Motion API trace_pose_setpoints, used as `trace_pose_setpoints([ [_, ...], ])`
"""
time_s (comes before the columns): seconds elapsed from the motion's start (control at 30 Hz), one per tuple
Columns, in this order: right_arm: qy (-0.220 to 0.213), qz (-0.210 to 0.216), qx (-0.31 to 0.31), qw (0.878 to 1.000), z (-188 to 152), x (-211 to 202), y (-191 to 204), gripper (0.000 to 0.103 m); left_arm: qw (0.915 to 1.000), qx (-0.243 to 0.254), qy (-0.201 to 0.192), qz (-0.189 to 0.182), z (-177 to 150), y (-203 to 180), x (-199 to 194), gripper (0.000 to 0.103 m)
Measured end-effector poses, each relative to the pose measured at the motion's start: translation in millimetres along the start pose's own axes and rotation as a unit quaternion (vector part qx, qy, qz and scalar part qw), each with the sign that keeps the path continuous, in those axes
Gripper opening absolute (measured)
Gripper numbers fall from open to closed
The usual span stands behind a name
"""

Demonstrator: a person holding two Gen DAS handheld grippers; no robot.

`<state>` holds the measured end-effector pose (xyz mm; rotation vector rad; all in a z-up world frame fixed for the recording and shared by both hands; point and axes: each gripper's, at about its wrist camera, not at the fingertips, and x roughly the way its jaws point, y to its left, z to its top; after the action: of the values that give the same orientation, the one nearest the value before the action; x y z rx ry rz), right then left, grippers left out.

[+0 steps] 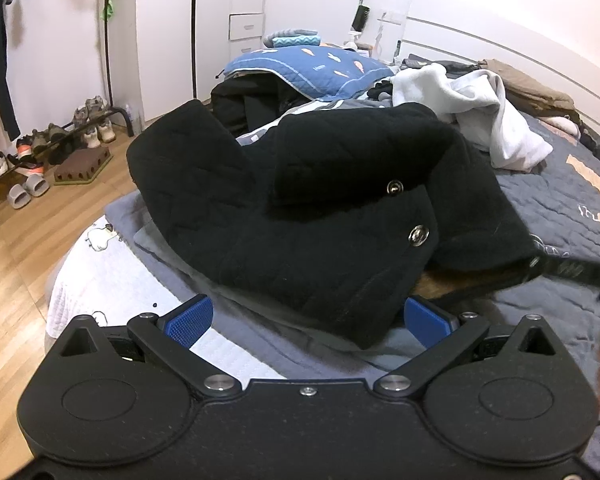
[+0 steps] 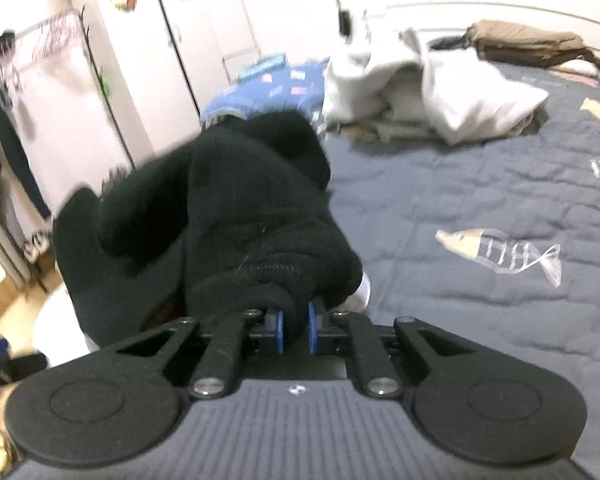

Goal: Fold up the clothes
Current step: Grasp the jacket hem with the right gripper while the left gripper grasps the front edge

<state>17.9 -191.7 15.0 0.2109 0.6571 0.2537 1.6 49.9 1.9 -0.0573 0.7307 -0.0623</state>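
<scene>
A black quilted jacket (image 1: pixel 320 200) with metal snap buttons lies bunched on the grey bed cover, partly folded over itself. My left gripper (image 1: pixel 306 322) is open at its near edge, with the jacket's hem lying between the two blue pads (image 1: pixel 190 318). In the right wrist view the same black jacket (image 2: pixel 228 208) is lifted in a heap, and my right gripper (image 2: pixel 295 330) is shut on a fold of its fabric. The right gripper's dark arm shows at the right edge of the left wrist view.
A white garment (image 1: pixel 480 112) and a brown one (image 1: pixel 532 88) lie farther up the grey quilted bed (image 2: pixel 480 184). A blue pillow (image 1: pixel 312 66) sits at the back. A shoe rack (image 1: pixel 48 140) and a coat stand are on the wooden floor at left.
</scene>
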Motion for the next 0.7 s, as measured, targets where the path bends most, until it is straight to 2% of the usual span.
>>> trace_pose_setpoints([
  [0.27, -0.047, 0.013, 0.048, 0.998, 26, -65, -20, 0.006, 0.9990, 0.028, -0.008, -0.034, -7, -17, -8, 0.103],
  [0.4, -0.025, 0.005, 0.046, 0.999, 8, -72, -37, 0.006, 0.9968, 0.057, -0.015, -0.054, -14, -37, -6, 0.103],
  [0.53, -0.007, 0.017, 0.059, 0.998, -22, -72, -53, 0.006, 0.9916, 0.103, -0.024, -0.074, -27, -65, 0, 0.103],
  [0.63, 0.005, 0.032, 0.074, 0.997, -32, -68, -63, 0.006, 0.9874, 0.140, -0.017, -0.071, -37, -85, 9, 0.103],
  [0.7, 0.009, 0.041, 0.077, 0.996, -32, -66, -68, 0.007, 0.9841, 0.169, -0.011, -0.054, -43, -99, 19, 0.103],
])
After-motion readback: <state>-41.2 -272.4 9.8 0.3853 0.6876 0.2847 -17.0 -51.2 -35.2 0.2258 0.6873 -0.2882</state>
